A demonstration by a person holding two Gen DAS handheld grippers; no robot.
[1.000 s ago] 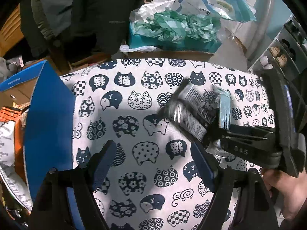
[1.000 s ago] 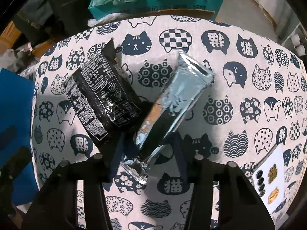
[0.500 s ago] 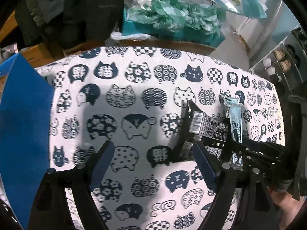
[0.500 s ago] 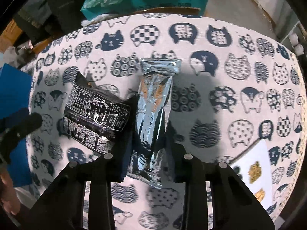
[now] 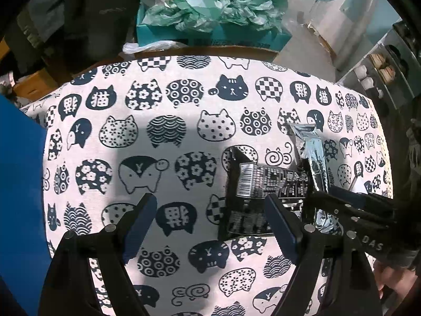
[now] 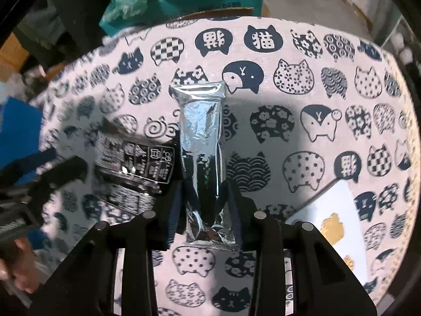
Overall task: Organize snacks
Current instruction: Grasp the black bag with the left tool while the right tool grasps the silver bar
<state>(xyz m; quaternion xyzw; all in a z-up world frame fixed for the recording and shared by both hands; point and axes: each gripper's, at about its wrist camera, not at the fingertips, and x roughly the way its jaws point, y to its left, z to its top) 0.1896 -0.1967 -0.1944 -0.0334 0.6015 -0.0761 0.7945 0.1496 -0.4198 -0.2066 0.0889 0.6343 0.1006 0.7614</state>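
The silver foil packet (image 6: pixel 202 158) was clamped between the jaws of the right gripper (image 6: pixel 204 202), its length running away toward the far side of the cat-print cloth (image 6: pixel 302 84). A black snack packet (image 6: pixel 134 168) was seen touching its left edge, lying flat. The left gripper (image 5: pixel 210 226) was held with jaws spread and nothing between them, the black packet (image 5: pixel 257 197) just beyond its right finger. Bare cloth (image 5: pixel 163 137) was left between that gripper and the blue box wall (image 5: pixel 21 184) at far left. A white card (image 6: pixel 339 210) lay near the cloth's right edge.
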